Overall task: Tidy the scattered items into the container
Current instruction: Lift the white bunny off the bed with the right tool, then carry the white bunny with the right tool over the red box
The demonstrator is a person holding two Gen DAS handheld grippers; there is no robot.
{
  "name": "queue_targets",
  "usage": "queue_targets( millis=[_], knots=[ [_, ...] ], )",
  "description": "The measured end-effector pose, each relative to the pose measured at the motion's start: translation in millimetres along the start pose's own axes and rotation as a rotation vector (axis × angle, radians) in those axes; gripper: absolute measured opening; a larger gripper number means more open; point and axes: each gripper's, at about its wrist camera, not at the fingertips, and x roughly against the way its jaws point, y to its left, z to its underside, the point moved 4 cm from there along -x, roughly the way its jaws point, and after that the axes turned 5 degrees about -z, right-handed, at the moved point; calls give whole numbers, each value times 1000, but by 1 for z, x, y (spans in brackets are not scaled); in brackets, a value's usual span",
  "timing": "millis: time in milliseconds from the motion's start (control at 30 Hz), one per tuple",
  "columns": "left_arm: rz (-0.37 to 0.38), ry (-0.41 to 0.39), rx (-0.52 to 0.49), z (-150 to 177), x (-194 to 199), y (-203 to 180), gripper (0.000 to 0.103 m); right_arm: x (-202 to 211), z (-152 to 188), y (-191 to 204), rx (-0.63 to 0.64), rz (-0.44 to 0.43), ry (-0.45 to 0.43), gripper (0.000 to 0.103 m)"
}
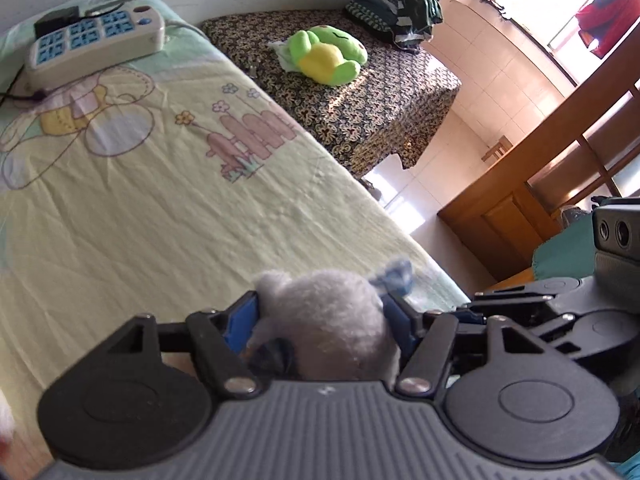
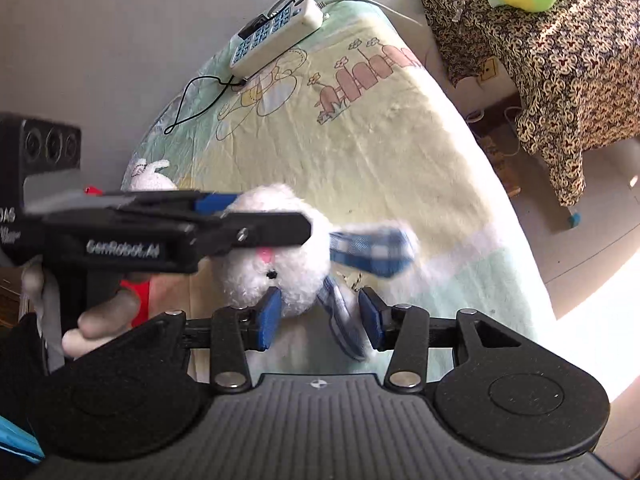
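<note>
The left gripper (image 1: 320, 312) has the white bunny (image 1: 332, 312) pinched between its blue pads (image 1: 240, 320), and both pads sit tight against the fluffy head. From the right wrist view the same bunny (image 2: 276, 248) hangs above the bed (image 2: 380, 152), face toward the camera, pink nose and a black eye showing. Its checked blue ear (image 2: 372, 248) sticks out to the right and looks blurred; a second checked strip dangles below the head.

The right gripper (image 2: 318, 320) sits just under the toy with its jaws at a middling gap. Its left pad touches the lower edge of the head, while the right pad stands apart from the fur, beside the dangling strip. No firm grip there, so the bunny rides in the left gripper alone.

A hand (image 2: 100, 320) wraps the left gripper's handle at the lower left of the right wrist view. Behind that gripper a second white plush (image 2: 150, 174) lies on the sheet, partly hidden.

Further up the bed a power strip (image 1: 96, 40) rests near the wall with a black plug in it and a thin black cable (image 2: 200, 96) trailing away. Beyond the bed, a green frog (image 1: 328, 54) lies on a table with a patterned cloth (image 1: 360, 112), well apart from the action. Folded clothes (image 1: 396, 8) are stacked at that table's far end. The container cannot be made out in either view.
</note>
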Motion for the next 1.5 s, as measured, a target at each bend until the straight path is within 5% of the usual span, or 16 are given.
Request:
queue_targets(
  millis=[167, 433, 633, 967, 1200, 1500],
  knots=[
    [10, -12, 143, 26, 23, 17, 74, -17, -28, -5, 15, -40, -18, 46],
    [-41, 5, 191, 53, 36, 23, 74, -53, -57, 24, 45, -115, 11, 46],
    [-73, -95, 175, 45, 69, 29, 77, -13, -73, 34, 13, -110, -58, 47],
    [-24, -108, 183, 32, 45, 33, 69, -31, -38, 36, -82, -159, 68, 47],
    [-55, -89, 182, 36, 37, 40, 63, -50, -30, 29, -165, -198, 77, 60],
    [-58, -105, 188, 36, 39, 38, 58, -57, -29, 29, -194, -246, 89, 50]
  ],
)
